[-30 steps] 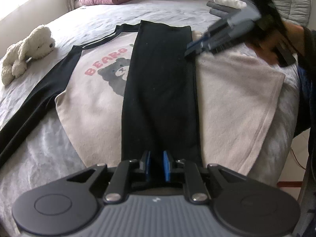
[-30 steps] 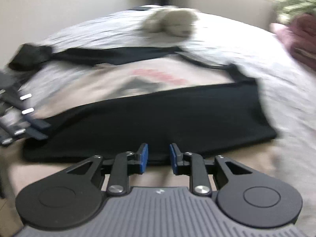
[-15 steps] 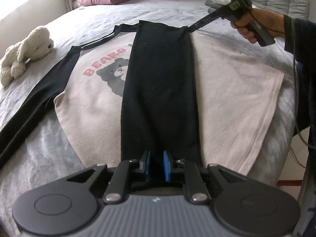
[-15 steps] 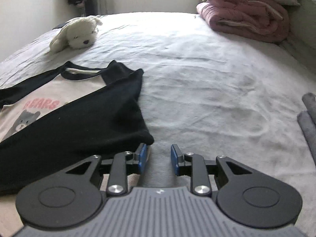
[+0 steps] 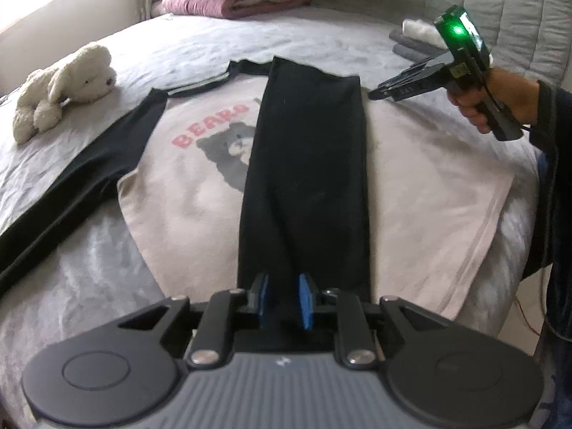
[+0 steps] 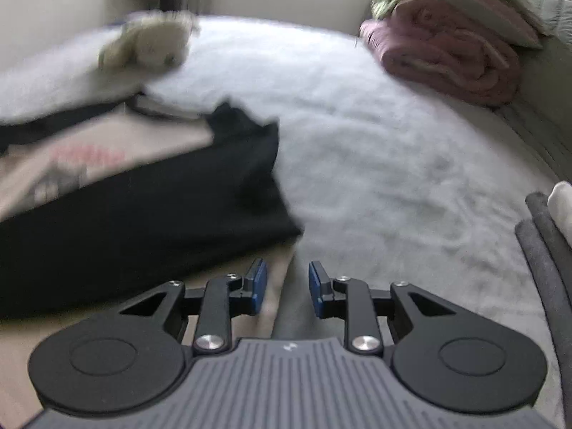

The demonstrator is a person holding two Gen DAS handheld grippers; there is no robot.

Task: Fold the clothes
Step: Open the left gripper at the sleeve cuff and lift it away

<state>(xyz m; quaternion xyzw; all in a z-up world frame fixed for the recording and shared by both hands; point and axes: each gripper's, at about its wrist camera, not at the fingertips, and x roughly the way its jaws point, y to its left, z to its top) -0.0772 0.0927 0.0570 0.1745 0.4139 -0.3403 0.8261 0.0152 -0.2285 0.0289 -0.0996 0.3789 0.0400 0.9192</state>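
Here your left gripper (image 5: 282, 300), opening and empty, sits at the near end of the folded black sleeve (image 5: 307, 164), which runs lengthwise away toward your right gripper (image 5: 375, 93), part-open, empty, beside its far corner.

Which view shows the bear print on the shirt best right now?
The left wrist view: the bear print is sharp, with red lettering above it, its right part under the folded black sleeve. The right wrist view shows it only as a motion-blurred smear at the left edge.

The left wrist view looked down from close above the shirt (image 5: 200, 193), from its hem toward the collar. The right wrist view sat low beside the shirt's (image 6: 107, 221) shoulder, facing across it. Both caught the shirt and the plush toy (image 5: 64, 85) beyond it.
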